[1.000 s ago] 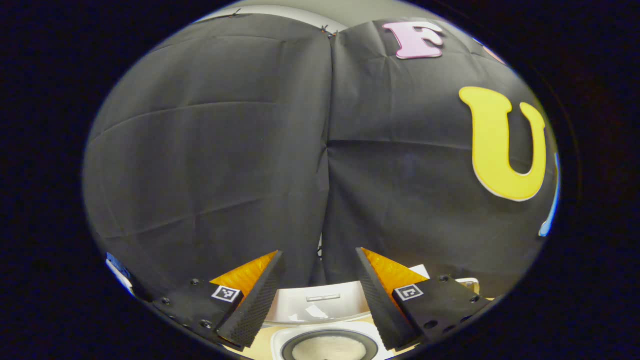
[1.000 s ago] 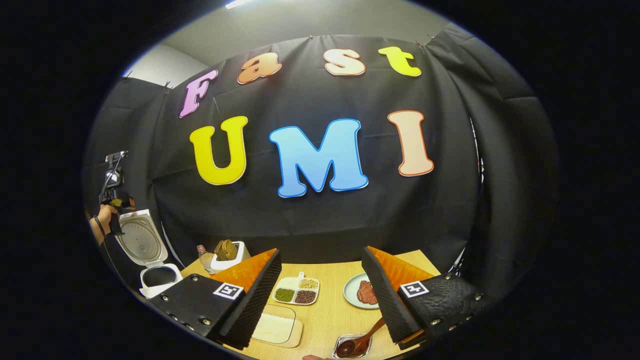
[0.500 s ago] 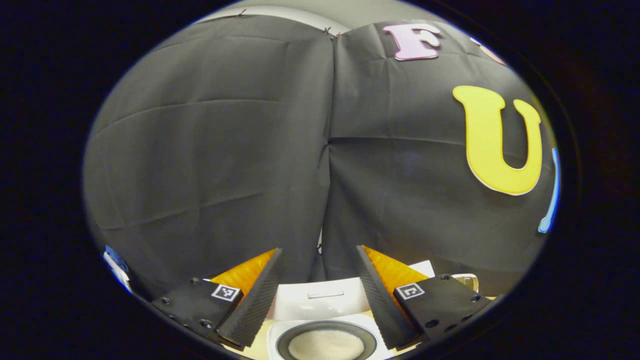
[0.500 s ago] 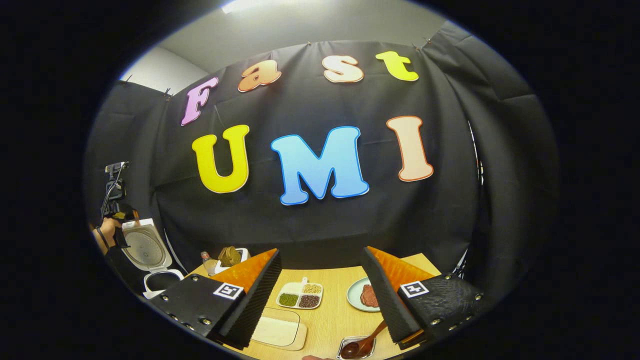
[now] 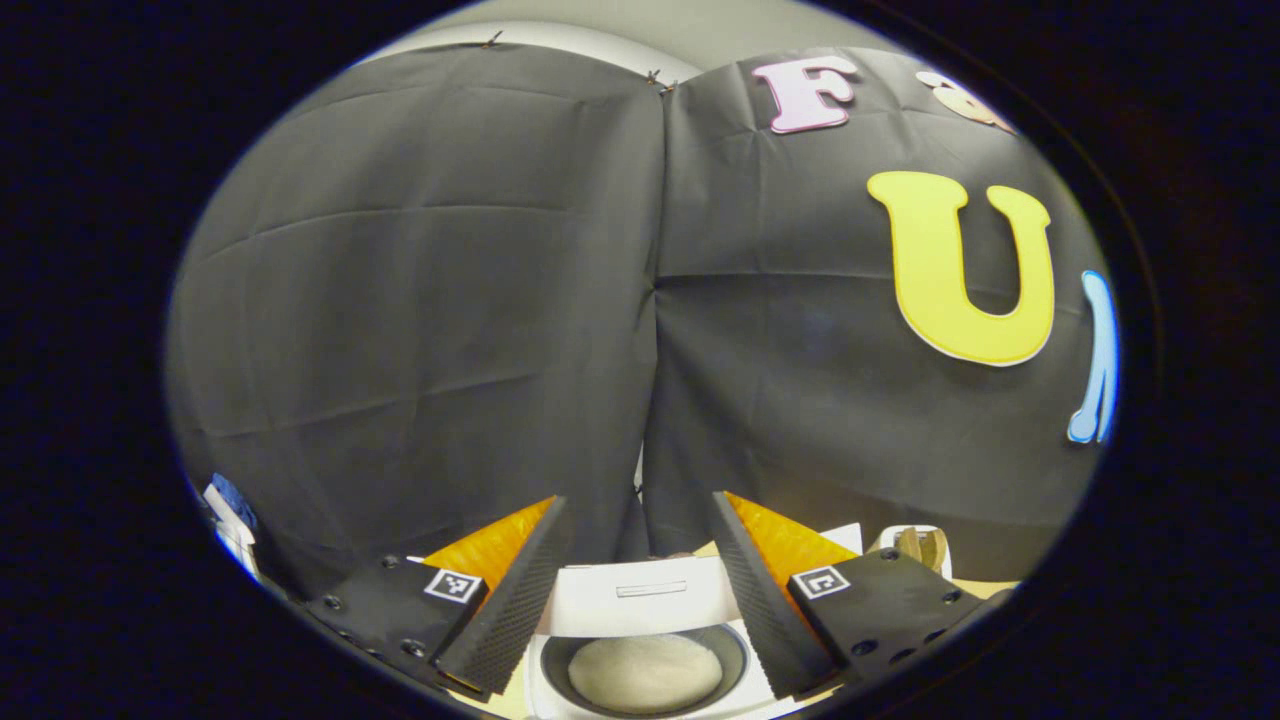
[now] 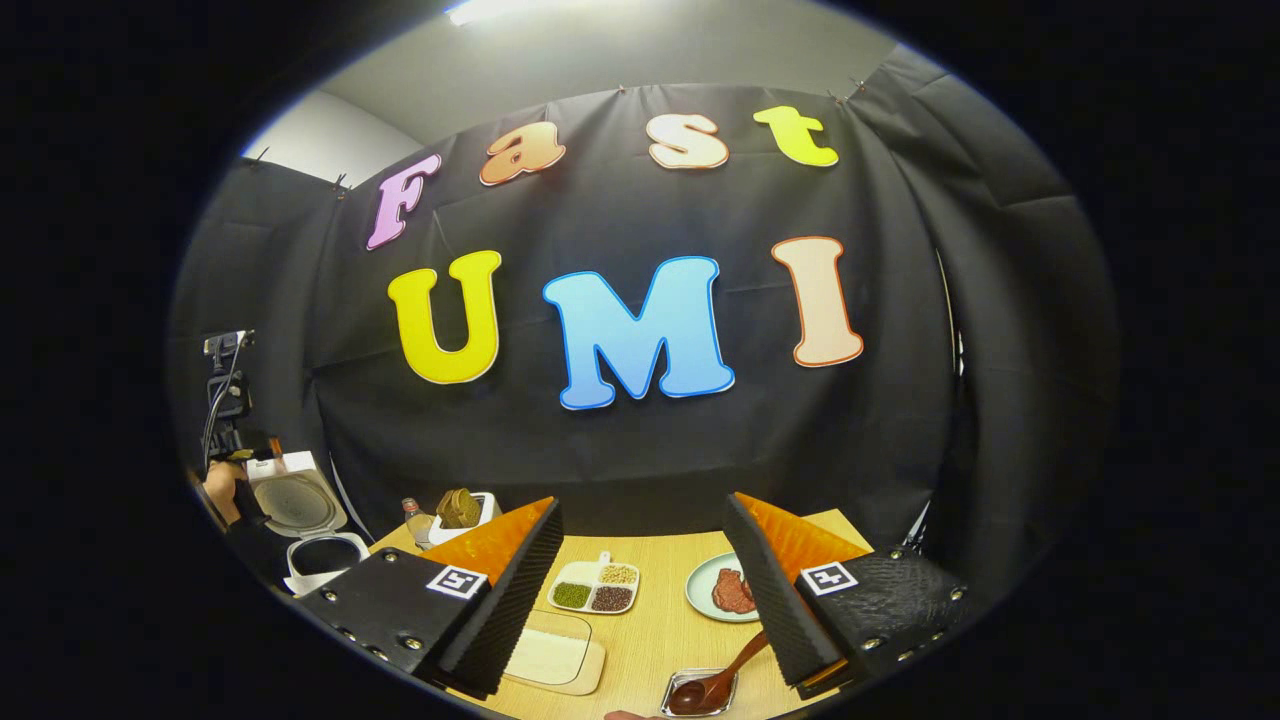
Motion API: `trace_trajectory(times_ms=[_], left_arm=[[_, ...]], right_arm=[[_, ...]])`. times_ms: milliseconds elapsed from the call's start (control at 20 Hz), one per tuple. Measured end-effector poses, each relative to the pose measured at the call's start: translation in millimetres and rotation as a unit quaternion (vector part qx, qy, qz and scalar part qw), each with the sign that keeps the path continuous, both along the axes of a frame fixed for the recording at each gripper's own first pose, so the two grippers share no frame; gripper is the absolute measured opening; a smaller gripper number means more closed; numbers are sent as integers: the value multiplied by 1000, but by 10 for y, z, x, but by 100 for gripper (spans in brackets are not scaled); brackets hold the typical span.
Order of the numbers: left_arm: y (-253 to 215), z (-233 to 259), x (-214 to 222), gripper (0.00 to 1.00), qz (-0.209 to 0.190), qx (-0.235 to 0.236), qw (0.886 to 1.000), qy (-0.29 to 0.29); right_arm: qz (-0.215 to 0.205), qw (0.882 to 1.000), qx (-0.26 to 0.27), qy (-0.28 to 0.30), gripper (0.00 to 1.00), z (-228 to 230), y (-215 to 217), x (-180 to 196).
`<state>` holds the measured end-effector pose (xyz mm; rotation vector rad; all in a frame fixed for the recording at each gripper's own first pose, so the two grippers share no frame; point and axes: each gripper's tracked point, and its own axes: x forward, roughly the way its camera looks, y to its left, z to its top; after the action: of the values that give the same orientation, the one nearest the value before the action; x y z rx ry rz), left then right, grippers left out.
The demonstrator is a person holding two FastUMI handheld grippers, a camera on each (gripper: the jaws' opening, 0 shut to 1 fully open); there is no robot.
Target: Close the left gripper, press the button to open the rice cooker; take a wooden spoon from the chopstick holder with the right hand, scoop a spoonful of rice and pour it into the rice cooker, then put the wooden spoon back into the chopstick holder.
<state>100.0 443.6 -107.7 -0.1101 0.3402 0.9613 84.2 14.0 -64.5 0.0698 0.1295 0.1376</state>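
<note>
Wooden table [image 6: 660, 630]: rice cooker [image 5: 640, 640] stands open under left gripper [image 5: 640, 590], jaws apart, empty. Right gripper [image 6: 640, 590] jaws apart, empty; spoon [image 6: 715, 680] lies in tray [image 6: 672, 692].

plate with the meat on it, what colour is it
Pale green plate, seen best in the right gripper view.

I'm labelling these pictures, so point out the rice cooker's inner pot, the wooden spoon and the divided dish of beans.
Inner pot [image 5: 645, 672]: left gripper view, on the white rice inside.
Wooden spoon [image 6: 738, 664]: right gripper view, on its handle.
Divided dish [image 6: 572, 595]: right gripper view, on the green compartment.
</note>
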Motion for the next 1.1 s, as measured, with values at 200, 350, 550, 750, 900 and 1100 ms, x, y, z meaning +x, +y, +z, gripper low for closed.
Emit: trace_trajectory(times_ms=[200,350,550,750,900,1100], left_arm=[[-252,-123,-150,96,-1,6,1000,2],[-383,-258,-230,96,0,-4,1000,6],[-585,-479,-325,96,8,-28,999,20],[-698,-699,-394,95,10,-50,998,35],[-796,-832,-431,96,6,-62,997,39],[-845,-1063,-522,95,8,-93,994,50]], right_arm=[[1,1000,-1,-3,98,39,-41,-78],[4,1000,-9,-6,98,58,-56,-126],[7,1000,-8,-6,98,77,-58,-153],[10,1000,-15,-10,98,114,-68,-175],[11,1000,-19,-8,98,92,-57,-203],[12,1000,-16,-1,98,44,-15,-235]])
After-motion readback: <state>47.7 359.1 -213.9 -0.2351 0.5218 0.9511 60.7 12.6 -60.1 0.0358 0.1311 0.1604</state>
